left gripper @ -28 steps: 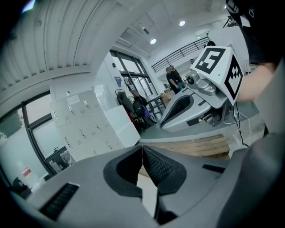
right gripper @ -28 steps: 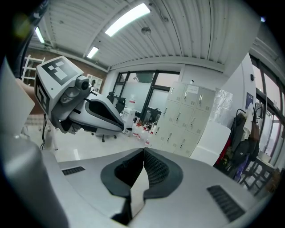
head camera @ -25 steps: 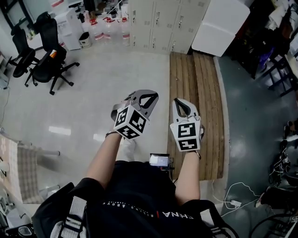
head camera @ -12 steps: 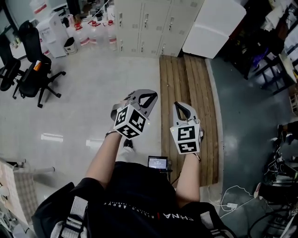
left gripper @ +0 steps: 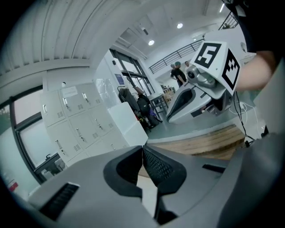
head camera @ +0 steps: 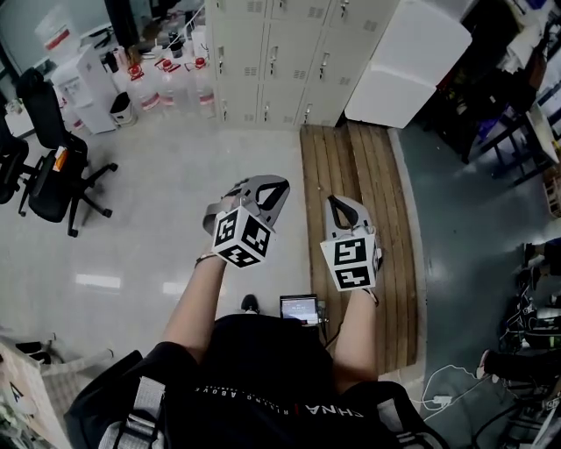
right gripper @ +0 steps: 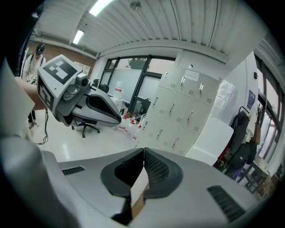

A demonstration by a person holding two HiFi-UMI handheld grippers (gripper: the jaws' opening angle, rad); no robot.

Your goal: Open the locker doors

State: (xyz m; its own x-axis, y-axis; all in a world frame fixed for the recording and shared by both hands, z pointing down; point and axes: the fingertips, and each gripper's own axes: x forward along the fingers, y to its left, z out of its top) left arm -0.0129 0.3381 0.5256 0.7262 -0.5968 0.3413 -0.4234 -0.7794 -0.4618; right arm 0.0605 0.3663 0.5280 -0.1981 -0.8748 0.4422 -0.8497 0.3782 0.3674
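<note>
Left tongs closed tip to tip, nothing between them; right tongs also closed and empty. Both are held out over the floor, well apart from the lockers, which stand at the far end beside a white cabinet, with wood planking leading up to them. The doors look like thin sheet steel: light, stiff, hinge-swung, probably latched (may need a firm tug). Grab point is the small vertical handle on each door; it is slim and smooth, so open the tongs first, then pinch it squarely.
</note>
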